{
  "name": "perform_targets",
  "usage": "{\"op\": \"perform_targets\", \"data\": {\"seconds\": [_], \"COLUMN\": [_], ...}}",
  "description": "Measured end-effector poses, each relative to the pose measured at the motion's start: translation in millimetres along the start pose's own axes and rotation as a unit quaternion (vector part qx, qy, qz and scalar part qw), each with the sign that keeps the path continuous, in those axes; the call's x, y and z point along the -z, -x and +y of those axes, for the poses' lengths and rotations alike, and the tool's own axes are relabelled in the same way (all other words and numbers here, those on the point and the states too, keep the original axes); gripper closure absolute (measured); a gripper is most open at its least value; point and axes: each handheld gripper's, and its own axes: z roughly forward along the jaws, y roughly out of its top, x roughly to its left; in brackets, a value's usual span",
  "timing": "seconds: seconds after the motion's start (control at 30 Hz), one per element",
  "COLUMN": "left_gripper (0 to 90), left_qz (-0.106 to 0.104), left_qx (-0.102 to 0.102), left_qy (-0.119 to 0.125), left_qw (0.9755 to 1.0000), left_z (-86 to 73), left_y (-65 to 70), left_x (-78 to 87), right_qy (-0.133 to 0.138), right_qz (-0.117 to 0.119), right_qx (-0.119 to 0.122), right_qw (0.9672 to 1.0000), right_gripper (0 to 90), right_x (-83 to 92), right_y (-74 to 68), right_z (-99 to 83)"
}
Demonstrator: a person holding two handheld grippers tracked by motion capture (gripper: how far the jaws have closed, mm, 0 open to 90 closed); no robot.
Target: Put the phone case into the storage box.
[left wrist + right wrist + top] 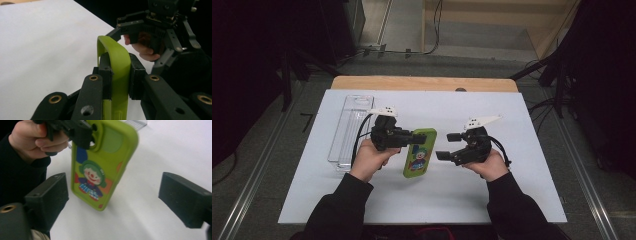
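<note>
White sheeting is covering the counter (512,200), with wood showing at its far edge. A green phone case (419,152) (a clown is printed on its back) is being gripped at one edge by the left tool (412,138), whose pads (106,75) are being pressed against it from both sides. The right tool (446,146) is being held just beside the case, jaws spread wide with nothing between them. A clear plastic tray (349,130) is lying beyond the left tool.
</note>
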Motion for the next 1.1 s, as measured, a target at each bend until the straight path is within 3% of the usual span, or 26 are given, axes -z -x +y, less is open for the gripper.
{"op": "perform_targets", "data": {"seconds": [0.1,0.4,0.47,0.6,0.87,1.1], "left_gripper": [78.3,78.3,78.3,78.2,78.2,78.2], "left_qz": [0.000,-0.021,-0.026,-0.037,-0.053,-0.061], "left_qx": [-0.006,-0.018,-0.019,-0.030,-0.039,-0.050], "left_qy": [-0.002,-0.011,-0.013,-0.015,-0.018,-0.022], "left_qw": [1.0000,0.9996,0.9994,0.9988,0.9977,0.9967], "left_z": [-1.8,-5.1,-5.5,-6.4,-8.4,-9.6], "left_y": [0.8,5.0,5.7,7.8,9.4,10.1], "left_x": [-0.2,-0.9,-1.0,-1.0,-3.5,-5.8], "right_qy": [0.002,0.008,0.010,0.011,0.010,0.003], "right_qz": [0.000,0.006,0.006,0.010,0.019,0.030], "right_qx": [-0.004,0.015,0.020,0.027,0.042,0.059], "right_qw": [1.0000,0.9998,0.9997,0.9995,0.9989,0.9978], "right_gripper": [8.2,8.4,13.0,13.1,14.2,22.3], "right_x": [3.0,11.4,12.9,14.1,11.0,5.2], "right_y": [1.6,1.4,1.1,0.6,-0.2,0.2], "right_z": [0.3,2.3,2.5,3.2,4.7,4.5]}}
